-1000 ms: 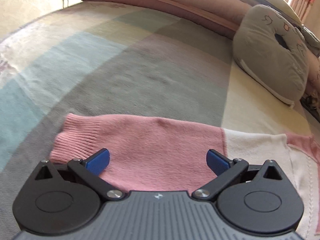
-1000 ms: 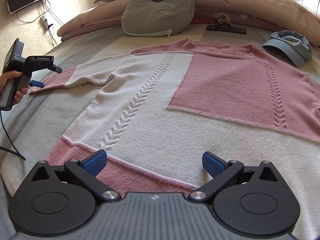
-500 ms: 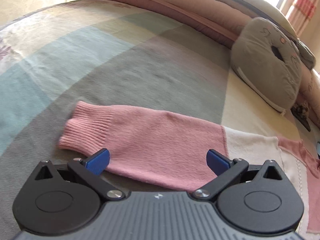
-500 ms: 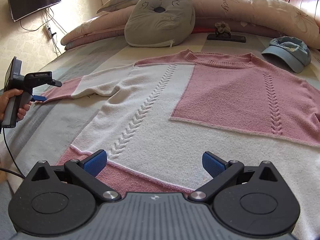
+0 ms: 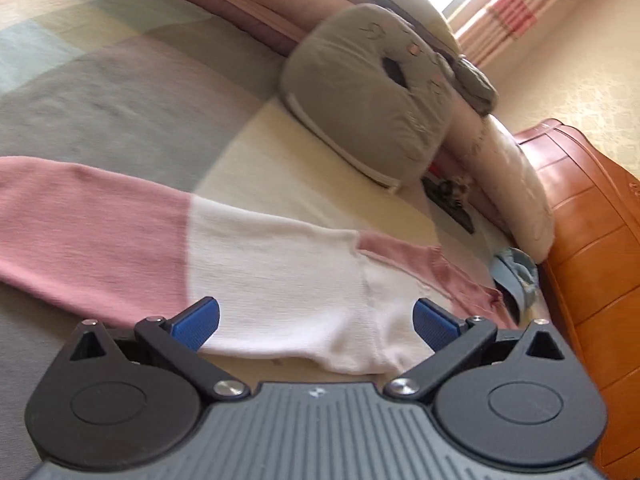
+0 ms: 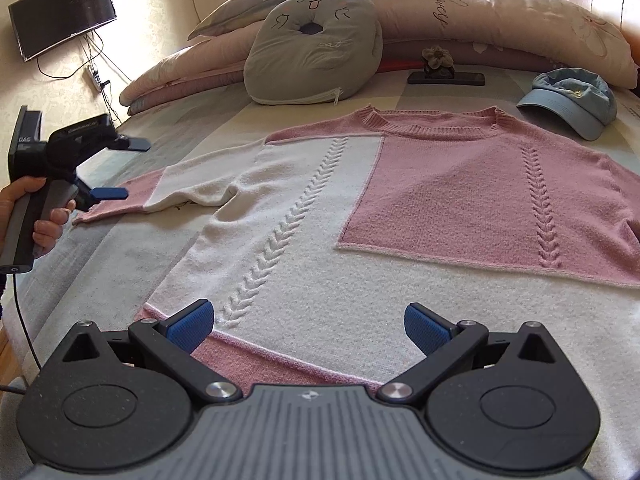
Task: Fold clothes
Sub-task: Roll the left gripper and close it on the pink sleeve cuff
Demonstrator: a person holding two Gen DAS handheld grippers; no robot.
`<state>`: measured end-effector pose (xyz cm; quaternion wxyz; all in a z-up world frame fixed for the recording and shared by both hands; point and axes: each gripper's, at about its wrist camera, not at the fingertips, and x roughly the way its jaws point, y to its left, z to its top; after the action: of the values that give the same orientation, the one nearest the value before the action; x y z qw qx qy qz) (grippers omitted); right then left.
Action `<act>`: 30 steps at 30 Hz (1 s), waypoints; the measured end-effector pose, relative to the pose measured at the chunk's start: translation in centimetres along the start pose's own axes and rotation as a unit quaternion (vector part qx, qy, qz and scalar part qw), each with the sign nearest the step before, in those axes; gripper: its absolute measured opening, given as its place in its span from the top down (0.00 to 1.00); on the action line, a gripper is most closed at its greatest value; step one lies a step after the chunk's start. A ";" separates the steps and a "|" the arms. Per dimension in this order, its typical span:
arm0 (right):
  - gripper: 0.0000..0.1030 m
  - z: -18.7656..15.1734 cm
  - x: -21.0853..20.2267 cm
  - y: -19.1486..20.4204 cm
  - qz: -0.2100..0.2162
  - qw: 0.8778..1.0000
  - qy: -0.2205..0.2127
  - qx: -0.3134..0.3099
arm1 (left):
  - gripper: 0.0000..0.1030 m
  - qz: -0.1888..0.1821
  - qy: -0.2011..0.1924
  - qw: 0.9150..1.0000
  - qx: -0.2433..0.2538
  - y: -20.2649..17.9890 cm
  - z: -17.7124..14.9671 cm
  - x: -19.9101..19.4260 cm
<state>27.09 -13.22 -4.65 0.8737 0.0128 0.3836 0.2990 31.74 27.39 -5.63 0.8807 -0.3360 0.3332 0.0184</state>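
One pink-and-white knitted sweater (image 6: 360,216) lies flat, neckline toward the pillows; I hold both tools, left (image 5: 316,320) and right (image 6: 310,322), spread wide, gripping nothing.

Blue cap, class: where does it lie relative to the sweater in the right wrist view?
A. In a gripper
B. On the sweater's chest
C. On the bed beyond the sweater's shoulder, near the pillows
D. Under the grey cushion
C: the blue cap rests on the bed past the sweater, clear of both grippers.

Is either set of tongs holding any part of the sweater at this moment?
No. The left tongs are open over the sleeve, and the right tongs are open over the sweater's hem; nothing is held.
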 end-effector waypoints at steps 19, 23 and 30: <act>0.00 0.4 -1.1 -2.4 -0.011 0.999 -0.020 0.036 | 0.01 -0.012 0.032 0.999 0.030 -4.0 -1.5 4.2; 0.00 0.4 -1.1 -1.9 -0.009 0.999 -0.019 0.027 | 0.01 0.001 0.051 0.998 0.030 -3.5 -2.7 5.7; 0.00 0.6 -2.0 -2.2 0.001 0.999 -0.031 0.033 | 0.01 0.010 -0.035 0.997 0.071 -2.9 -4.5 -0.2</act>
<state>27.55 -15.94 -3.51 0.8840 0.0512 0.3657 0.2868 29.72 22.49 -6.34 0.9134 -0.2681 0.3060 0.0154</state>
